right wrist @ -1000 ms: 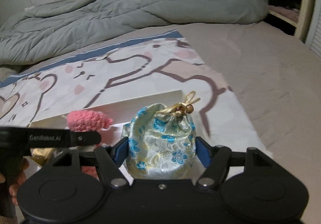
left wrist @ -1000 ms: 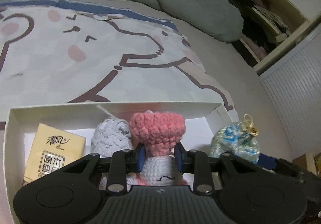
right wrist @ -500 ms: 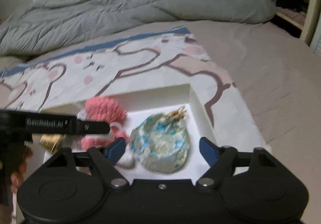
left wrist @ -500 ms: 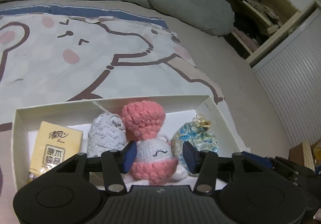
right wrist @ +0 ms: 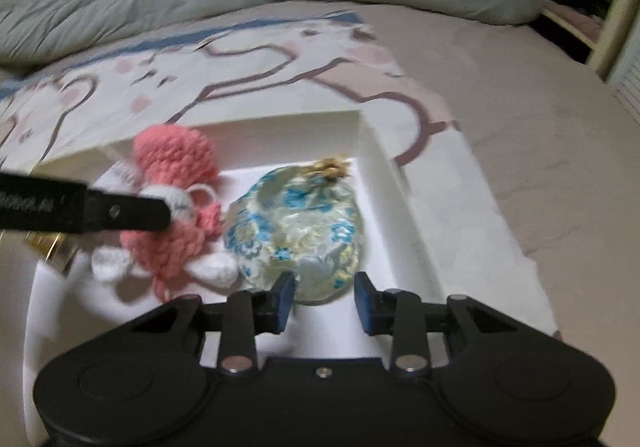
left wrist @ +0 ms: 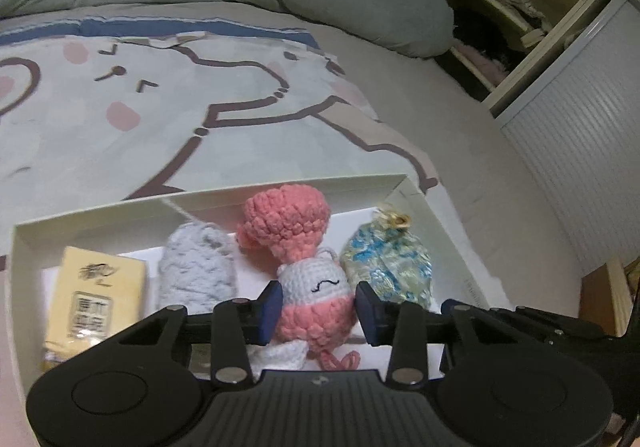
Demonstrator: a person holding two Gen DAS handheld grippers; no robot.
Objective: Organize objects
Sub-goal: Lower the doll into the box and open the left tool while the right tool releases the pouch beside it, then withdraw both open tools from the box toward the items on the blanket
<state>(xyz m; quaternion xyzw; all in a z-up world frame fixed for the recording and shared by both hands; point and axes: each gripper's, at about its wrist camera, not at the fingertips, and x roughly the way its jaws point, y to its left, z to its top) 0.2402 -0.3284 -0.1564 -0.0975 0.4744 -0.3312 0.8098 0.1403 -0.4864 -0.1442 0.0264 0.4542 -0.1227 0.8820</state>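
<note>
Change: a second ago both tools gripped their items above the box; now both items lie inside it and both tools have let go.
Box [left wrist: 436,219]: white, shallow, on the bed's cartoon-print sheet [left wrist: 168,119].
Crochet doll [left wrist: 308,287]: pink and white, mid-box, lying between the left tool's [left wrist: 319,311] parted fingers; whether the pads brush it I cannot tell.
Brocade pouch [right wrist: 296,231]: blue-gold, in the right end of the box, just beside the doll; right tool [right wrist: 324,301] slackened, fingertips at its near edge.
Other contents: grey crochet piece [left wrist: 196,271], yellow tissue pack [left wrist: 96,299], left of the doll.
Step, as judged: release and retreat. Back both tools straight out, fingers kept apart, so nothing snags the yarn.
Pose: both tools low, angled down into the box, side by side.
</note>
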